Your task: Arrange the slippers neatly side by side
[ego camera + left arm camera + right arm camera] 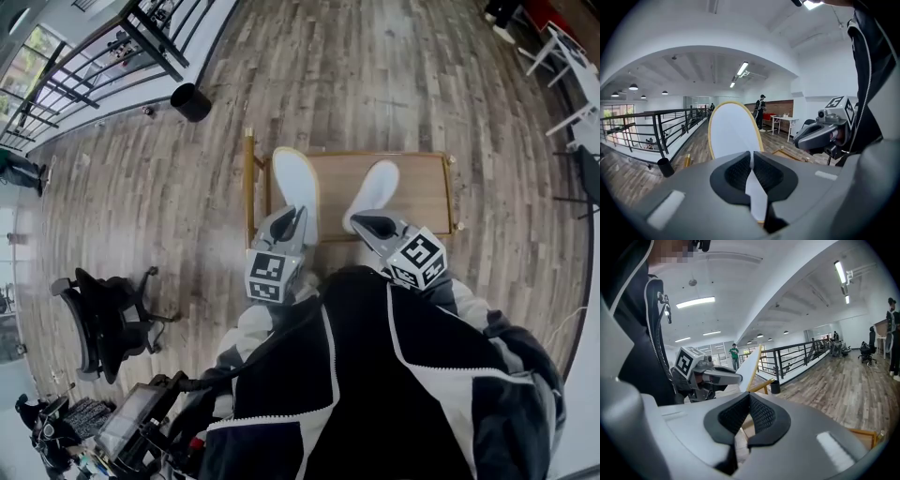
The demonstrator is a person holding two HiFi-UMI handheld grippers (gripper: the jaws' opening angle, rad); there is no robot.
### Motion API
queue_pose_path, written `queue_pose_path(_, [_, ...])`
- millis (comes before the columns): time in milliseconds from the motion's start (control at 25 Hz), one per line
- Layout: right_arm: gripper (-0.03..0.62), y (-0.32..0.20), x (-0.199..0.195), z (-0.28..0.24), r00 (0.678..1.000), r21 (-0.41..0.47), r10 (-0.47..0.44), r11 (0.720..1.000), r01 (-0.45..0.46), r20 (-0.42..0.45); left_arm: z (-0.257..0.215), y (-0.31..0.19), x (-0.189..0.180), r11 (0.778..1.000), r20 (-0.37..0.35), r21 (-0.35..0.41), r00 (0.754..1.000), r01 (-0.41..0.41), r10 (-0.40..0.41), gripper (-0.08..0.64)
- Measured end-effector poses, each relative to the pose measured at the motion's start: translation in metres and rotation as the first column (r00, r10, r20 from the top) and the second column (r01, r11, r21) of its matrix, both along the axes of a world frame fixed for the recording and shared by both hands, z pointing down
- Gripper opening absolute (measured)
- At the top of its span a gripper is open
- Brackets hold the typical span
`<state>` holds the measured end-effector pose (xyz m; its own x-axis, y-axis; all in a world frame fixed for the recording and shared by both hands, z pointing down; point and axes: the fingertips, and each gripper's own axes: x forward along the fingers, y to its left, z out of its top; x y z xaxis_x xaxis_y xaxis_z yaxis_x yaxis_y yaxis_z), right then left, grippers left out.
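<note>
I hold two white slippers up over a low wooden table (422, 192). My left gripper (286, 223) is shut on the left slipper (293, 183), whose white sole has a yellow rim. In the left gripper view that slipper (733, 131) stands upright from the closed jaws of the left gripper (751, 157). My right gripper (367, 225) is shut on the right slipper (375, 187), a hand's width to the right. In the right gripper view the right gripper (749, 401) has its jaws closed and only a pale strip shows between them. The left slipper (752, 363) shows edge-on beyond.
A black bin (190, 101) stands by a black railing (122, 47) at the far left. A black office chair (103, 319) is at the near left. White tables (572, 66) stand at the far right. A person (761, 110) stands far off, another person (734, 355) too.
</note>
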<state>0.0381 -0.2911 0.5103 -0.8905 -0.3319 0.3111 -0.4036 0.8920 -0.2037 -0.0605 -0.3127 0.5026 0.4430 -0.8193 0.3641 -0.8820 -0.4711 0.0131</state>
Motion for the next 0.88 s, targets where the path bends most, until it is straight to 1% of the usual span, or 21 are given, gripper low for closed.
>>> queue_pose_path(80, [0.005, 0.001, -0.005, 0.0, 1.0, -0.003, -0.004, 1.0, 0.004, -0.001, -0.001, 0.005, -0.005, 1.0, -0.014, -0.012, 1.0, 0.006, -0.006, 0.034])
queue_pose_path(200, [0.005, 0.002, -0.011, 0.001, 1.0, 0.0, -0.014, 1.0, 0.014, -0.006, 0.0, 0.003, -0.014, 1.0, 0.006, -0.006, 1.0, 0.011, -0.011, 0.034])
queue_pose_path(280, [0.004, 0.003, -0.014, 0.001, 1.0, 0.001, -0.011, 1.0, 0.011, -0.007, 0.003, 0.001, -0.02, 1.0, 0.006, -0.01, 1.0, 0.009, -0.009, 0.034])
queue_pose_path(520, [0.005, 0.003, -0.018, 0.002, 1.0, -0.004, 0.013, 1.0, -0.013, -0.014, 0.012, 0.0, -0.03, 0.999, -0.012, -0.052, 1.0, 0.013, -0.014, 0.034])
queue_pose_path(720, [0.005, 0.004, -0.009, -0.004, 0.999, 0.005, 0.038, 0.999, -0.038, -0.027, 0.025, -0.008, -0.031, 0.994, -0.049, -0.11, 0.999, 0.009, -0.014, 0.034])
queue_pose_path(880, [0.005, 0.007, -0.004, -0.005, 0.996, 0.012, 0.071, 0.997, -0.071, -0.046, 0.052, -0.029, -0.045, 0.984, -0.034, -0.179, 0.999, 0.011, -0.017, 0.034])
